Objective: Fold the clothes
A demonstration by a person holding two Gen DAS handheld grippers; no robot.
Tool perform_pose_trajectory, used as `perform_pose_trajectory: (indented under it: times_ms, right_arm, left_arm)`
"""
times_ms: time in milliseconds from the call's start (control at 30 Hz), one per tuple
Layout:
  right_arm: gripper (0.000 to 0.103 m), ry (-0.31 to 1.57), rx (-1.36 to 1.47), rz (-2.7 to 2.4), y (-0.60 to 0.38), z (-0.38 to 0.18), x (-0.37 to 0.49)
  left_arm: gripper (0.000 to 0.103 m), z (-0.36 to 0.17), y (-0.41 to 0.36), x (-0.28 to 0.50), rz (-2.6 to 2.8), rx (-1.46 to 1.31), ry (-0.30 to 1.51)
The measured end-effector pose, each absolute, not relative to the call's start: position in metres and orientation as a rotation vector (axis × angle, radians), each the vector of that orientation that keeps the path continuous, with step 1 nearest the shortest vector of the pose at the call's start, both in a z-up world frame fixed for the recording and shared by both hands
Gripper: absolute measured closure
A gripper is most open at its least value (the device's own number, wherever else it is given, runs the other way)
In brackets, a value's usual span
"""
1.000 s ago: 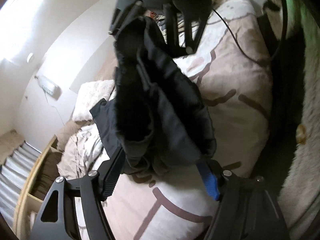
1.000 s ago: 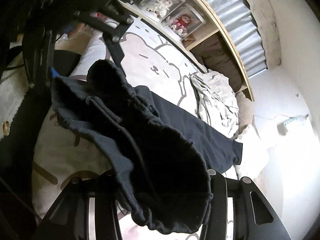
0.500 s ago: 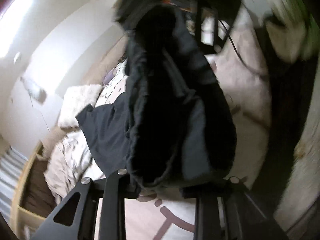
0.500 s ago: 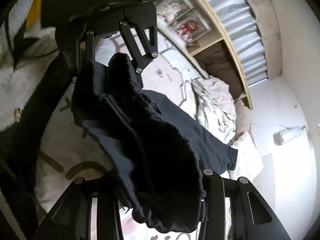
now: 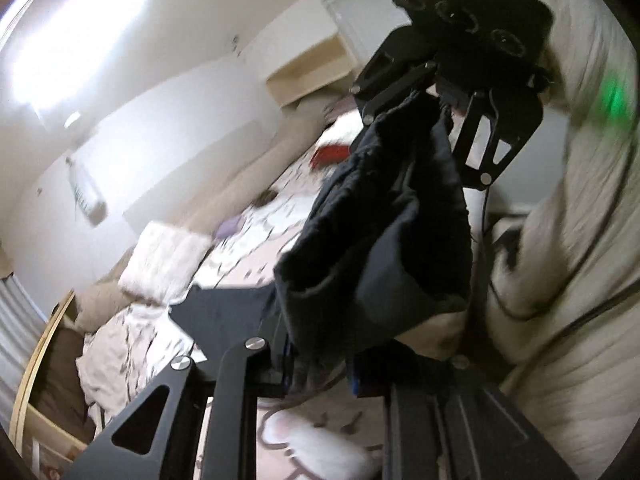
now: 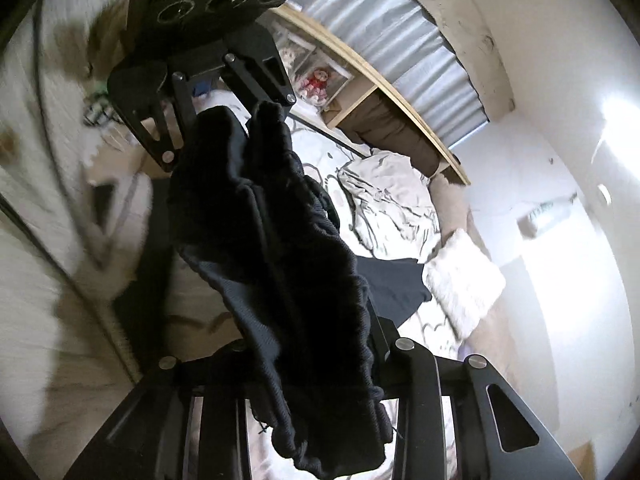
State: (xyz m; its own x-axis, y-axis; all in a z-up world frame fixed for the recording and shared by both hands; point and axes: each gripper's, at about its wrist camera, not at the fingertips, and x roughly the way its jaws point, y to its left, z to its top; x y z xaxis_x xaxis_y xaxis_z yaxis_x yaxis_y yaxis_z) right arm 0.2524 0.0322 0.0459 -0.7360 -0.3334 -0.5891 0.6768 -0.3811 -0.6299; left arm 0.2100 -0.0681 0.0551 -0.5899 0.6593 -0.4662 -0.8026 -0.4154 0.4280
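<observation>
A dark navy garment hangs bunched in the air between my two grippers, above the bed. My left gripper pinches its lower end, and its jaws are closing on the cloth. The right gripper holds the other end at the upper right of the left wrist view. In the right wrist view the same garment drapes down through my right gripper, whose jaws are closing on its ribbed edge. The left gripper grips it at the top there. The cloth hides the pads of both.
A flat dark cloth lies on the patterned bedspread; I cannot tell whether it joins the held garment. A fluffy white pillow, a crumpled pale sheet and a wooden shelf lie beyond. A person's fleecy white sleeve is at the right.
Both grippers have risen with the garment, and the bed has dropped away below. The left jaws have narrowed onto the cloth. The garment now hangs clear between the two grippers.
</observation>
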Motion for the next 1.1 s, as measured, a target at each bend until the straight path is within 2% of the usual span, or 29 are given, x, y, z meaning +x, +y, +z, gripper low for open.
perform_pose_trajectory:
  times_ms: [167, 267, 333, 500, 600, 733, 1000, 1100]
  right_arm:
    - [0.071, 1.138, 0.525, -2.171, 0.046, 0.104, 0.314]
    - [0.071, 1.060, 0.570, -2.169, 0.054, 0.118, 0.337]
    - [0.071, 1.013, 0.628, -2.144, 0.057, 0.111, 0.341]
    - [0.071, 0.886, 0.820, -2.031, 0.062, 0.061, 0.320]
    - [0.071, 0.801, 0.927, -1.946, 0.064, 0.034, 0.290]
    - [0.071, 0.785, 0.962, -1.897, 0.065, 0.039, 0.231]
    - [0.071, 0.801, 0.947, -1.948, 0.073, 0.098, 0.050]
    - [0.071, 0.753, 0.978, -1.983, 0.078, 0.097, -0.034]
  left_arm:
    - [0.083, 0.118, -0.069, 0.262, 1.990, -0.242, 0.675]
    - [0.083, 0.129, -0.067, 0.276, 1.927, -0.286, 0.628]
    - [0.083, 0.124, -0.062, 0.281, 1.877, -0.362, 0.596]
    - [0.083, 0.069, -0.038, 0.277, 1.795, -0.655, 0.530]
    - [0.083, 0.046, -0.030, 0.249, 1.783, -0.861, 0.425]
    - [0.083, 0.044, -0.022, 0.207, 1.833, -0.953, 0.387]
    - [0.083, 0.094, -0.029, 0.018, 2.028, -0.925, 0.381]
    - [0.083, 0.083, -0.032, -0.057, 2.063, -0.965, 0.353]
